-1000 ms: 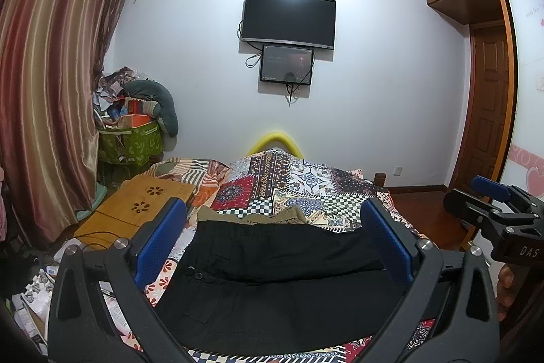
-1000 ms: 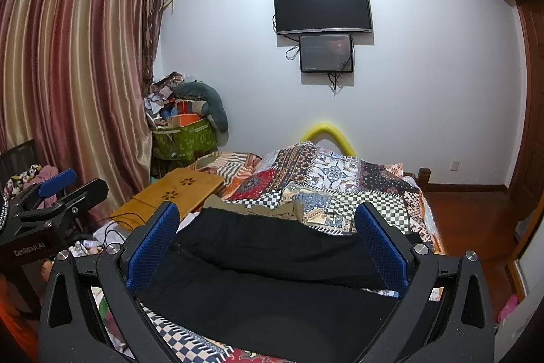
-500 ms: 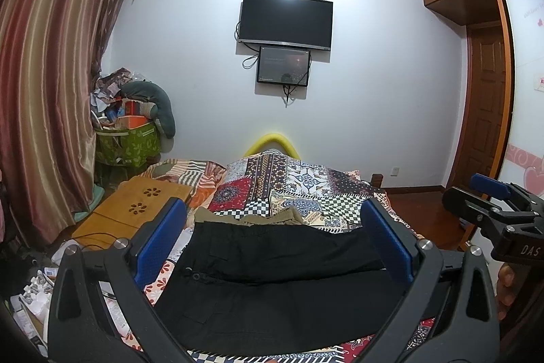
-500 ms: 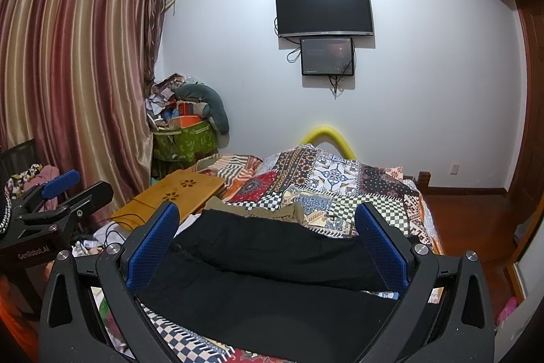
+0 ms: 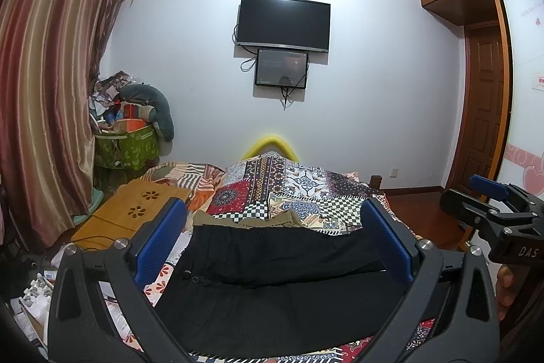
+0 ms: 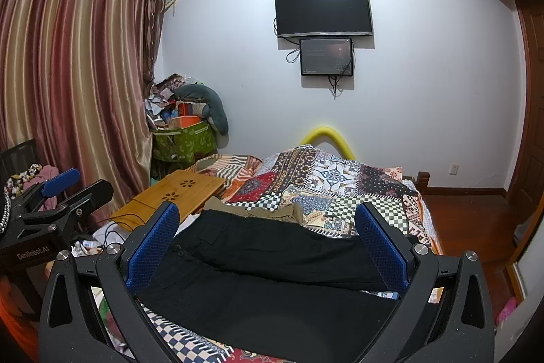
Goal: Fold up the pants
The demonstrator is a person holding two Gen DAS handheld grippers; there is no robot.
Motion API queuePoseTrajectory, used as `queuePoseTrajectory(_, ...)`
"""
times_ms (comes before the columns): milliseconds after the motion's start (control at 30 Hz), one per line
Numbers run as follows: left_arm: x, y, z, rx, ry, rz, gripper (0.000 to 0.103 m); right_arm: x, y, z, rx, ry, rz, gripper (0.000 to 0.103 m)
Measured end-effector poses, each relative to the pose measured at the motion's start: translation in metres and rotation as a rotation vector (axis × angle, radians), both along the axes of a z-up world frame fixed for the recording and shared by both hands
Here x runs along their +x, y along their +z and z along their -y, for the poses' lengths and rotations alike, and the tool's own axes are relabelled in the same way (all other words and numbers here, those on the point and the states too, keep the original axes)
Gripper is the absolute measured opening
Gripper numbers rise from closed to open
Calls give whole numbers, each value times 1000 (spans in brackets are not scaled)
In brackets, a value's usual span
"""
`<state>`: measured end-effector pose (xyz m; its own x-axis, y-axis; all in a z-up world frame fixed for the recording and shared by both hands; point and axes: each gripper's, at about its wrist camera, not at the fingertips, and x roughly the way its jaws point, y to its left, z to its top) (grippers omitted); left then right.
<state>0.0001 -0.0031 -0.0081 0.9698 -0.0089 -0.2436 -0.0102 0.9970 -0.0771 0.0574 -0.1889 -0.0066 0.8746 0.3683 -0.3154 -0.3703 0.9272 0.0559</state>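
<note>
Nearest: left tool (image 5: pixel 272 247) and right tool (image 6: pixel 268 244), both spread apart, empty, above the bed. Beyond: black pants (image 5: pixel 272 288) flat on patchwork quilt (image 5: pixel 299 189), khaki garment (image 5: pixel 268 220) touching the waistband. Risk: pinching khaki cloth or quilt along with the pants.
</note>
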Motion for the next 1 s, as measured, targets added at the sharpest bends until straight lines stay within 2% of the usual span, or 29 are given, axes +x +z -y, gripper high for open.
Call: queuePoseTrajectory(1000, 2, 1, 5, 7, -22, -12, 103, 2, -3, 1, 3, 4, -10, 103)
